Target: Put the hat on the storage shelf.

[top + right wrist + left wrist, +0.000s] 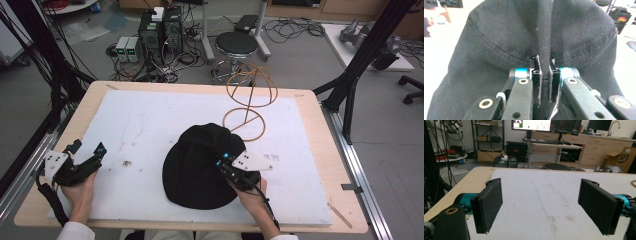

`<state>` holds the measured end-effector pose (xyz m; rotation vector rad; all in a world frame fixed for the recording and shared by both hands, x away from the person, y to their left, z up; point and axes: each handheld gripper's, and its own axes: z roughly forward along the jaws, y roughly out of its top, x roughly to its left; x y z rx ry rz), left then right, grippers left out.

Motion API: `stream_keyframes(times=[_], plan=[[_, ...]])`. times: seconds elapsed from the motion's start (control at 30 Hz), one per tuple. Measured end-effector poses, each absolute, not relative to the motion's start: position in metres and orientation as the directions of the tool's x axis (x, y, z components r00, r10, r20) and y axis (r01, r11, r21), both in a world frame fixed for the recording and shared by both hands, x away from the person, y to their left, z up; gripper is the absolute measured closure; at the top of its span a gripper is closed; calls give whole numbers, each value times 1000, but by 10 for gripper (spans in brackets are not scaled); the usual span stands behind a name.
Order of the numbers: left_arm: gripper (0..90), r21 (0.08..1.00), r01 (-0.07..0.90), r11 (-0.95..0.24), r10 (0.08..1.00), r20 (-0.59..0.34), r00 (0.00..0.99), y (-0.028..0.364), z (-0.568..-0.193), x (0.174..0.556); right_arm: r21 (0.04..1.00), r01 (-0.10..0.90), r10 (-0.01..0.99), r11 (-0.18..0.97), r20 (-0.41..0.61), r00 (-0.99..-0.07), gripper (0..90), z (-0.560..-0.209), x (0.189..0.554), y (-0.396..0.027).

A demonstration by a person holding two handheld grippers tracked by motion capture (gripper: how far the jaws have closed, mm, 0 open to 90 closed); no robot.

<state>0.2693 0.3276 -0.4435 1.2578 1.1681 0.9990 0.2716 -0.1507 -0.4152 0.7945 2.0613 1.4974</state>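
Now right tongs point(544, 61) pinching black hat point(499, 37) fold, left tongs point(544, 207) agape

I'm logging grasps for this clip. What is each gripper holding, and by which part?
The right gripper is shut on a pinched fold of the black hat. The left gripper is open, holding nothing.

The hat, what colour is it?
Black, stitched in matching thread; the hat shows best in the right gripper view.
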Motion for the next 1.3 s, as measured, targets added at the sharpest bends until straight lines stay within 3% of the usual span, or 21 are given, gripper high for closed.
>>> stream_keyframes(times=[0.77, 1.3], plan=[[204, 994, 67, 80, 981, -91, 169, 326, -444, 271, 966, 208, 679, 156, 47, -732, 864, -414, 273, -156], [203, 995, 60, 75, 985, -83, 152, 327, -443, 270, 991, 121, 648, 57, 55, -760, 864, -398, 270, -162]])
